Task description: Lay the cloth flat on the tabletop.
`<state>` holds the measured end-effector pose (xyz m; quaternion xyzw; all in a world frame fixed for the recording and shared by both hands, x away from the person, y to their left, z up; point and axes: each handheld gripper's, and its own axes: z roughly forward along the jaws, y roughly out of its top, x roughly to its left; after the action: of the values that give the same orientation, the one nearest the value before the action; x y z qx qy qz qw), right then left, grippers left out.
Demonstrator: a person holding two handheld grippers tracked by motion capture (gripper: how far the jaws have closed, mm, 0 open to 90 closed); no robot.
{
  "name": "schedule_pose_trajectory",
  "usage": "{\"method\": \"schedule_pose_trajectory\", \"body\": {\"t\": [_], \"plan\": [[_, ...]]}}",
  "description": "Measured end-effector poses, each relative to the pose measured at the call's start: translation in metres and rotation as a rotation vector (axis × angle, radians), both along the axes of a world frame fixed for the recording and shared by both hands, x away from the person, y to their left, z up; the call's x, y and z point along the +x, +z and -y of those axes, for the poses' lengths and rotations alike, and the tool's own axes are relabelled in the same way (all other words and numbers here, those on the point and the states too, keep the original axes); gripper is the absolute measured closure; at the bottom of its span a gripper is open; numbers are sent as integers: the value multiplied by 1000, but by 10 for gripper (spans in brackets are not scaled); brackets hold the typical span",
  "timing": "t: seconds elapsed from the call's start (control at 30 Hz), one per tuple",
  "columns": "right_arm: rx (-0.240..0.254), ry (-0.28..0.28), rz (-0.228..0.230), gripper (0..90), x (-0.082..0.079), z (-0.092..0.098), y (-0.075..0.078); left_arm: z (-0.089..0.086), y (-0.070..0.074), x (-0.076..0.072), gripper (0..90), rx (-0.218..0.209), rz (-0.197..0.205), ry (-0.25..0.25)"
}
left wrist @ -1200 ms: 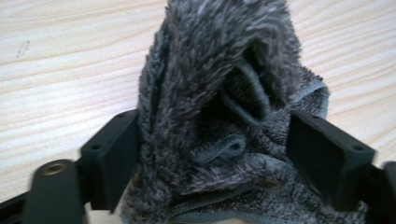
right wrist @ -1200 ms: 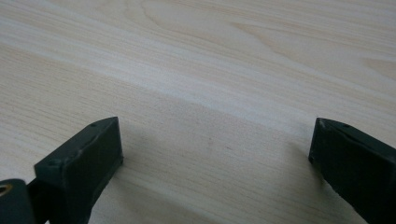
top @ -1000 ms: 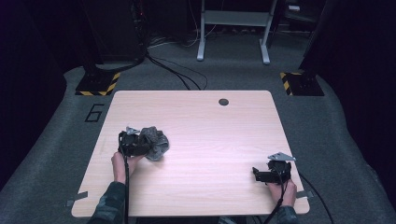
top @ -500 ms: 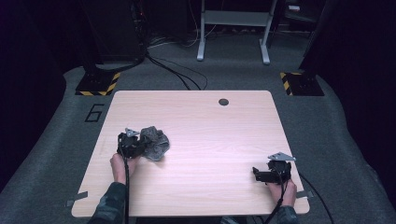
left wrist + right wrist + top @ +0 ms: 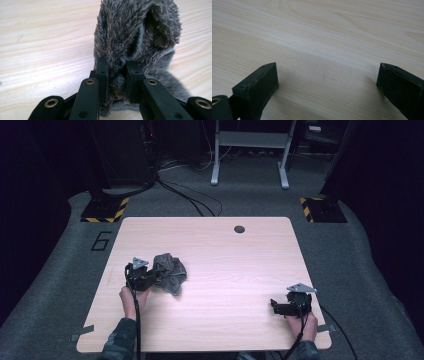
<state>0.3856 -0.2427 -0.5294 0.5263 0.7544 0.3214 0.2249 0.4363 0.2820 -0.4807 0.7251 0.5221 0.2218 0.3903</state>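
Note:
A crumpled grey fuzzy cloth [image 5: 171,272] lies on the left half of the light wooden table [image 5: 225,255]. My left gripper [image 5: 153,278] sits at the cloth's left edge. In the left gripper view its jaws have just been closing, and the left gripper [image 5: 117,68] now pinches a fold of the cloth [image 5: 136,32] between its pads. My right gripper [image 5: 274,306] rests near the table's front right corner, pointing left. In the right gripper view the right gripper [image 5: 327,77] stands wide open over bare wood.
A small dark round hole [image 5: 239,229] sits near the table's far edge. On the carpet beyond are two yellow-and-black striped bases [image 5: 104,213] [image 5: 323,209], a metal frame [image 5: 249,150], cables and a painted "6" [image 5: 101,241].
My left gripper's jaws have drawn together on the cloth's edge, and the cloth has bunched slightly. The right hand has kept still.

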Motion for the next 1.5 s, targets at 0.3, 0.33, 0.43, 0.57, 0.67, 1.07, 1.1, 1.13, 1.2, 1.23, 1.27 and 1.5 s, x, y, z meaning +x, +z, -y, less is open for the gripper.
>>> {"method": "schedule_pose_trajectory", "body": {"t": [0.3, 0.33, 0.43, 0.57, 0.67, 1.07, 1.1, 1.13, 1.2, 1.23, 1.27, 1.5], "plan": [[-2, 0, 3, 34, 0, 0, 0, 12, 26, -18, 756, -66, 29, -66], [-2, 1, 3, 34, 0, 0, 0, 14, 29, -20, 756, -73, 32, -73], [-2, 0, 3, 34, 0, 0, 0, 21, 34, -27, 754, -101, 38, -100], [-2, 0, 4, 34, 0, 0, 0, 30, 42, -34, 754, -134, 45, -134], [-2, 0, 4, 34, 0, 0, 0, 34, 46, -38, 753, -128, 50, -156], [-2, 0, 4, 34, 0, 0, 0, 68, 57, -55, 749, -162, 40, -268], [-2, 0, 4, 35, 0, 0, 0, 71, 58, -58, 749, -188, 31, -286], [-2, -1, 4, 34, 0, 0, 0, 73, 59, -59, 748, -196, 31, -291], [2, -3, 3, 35, 0, 0, 0, 77, 61, -63, 748, -212, 30, -316], [-2, 0, 4, 35, 0, 0, 0, 81, 63, -66, 748, -226, 32, -320], [-2, 0, 4, 35, 0, 0, 0, 84, 66, -68, 748, -223, 37, -338], [2, -4, 4, 35, 0, 0, 0, 95, 62, -68, 736, -192, 8, -365]]}}
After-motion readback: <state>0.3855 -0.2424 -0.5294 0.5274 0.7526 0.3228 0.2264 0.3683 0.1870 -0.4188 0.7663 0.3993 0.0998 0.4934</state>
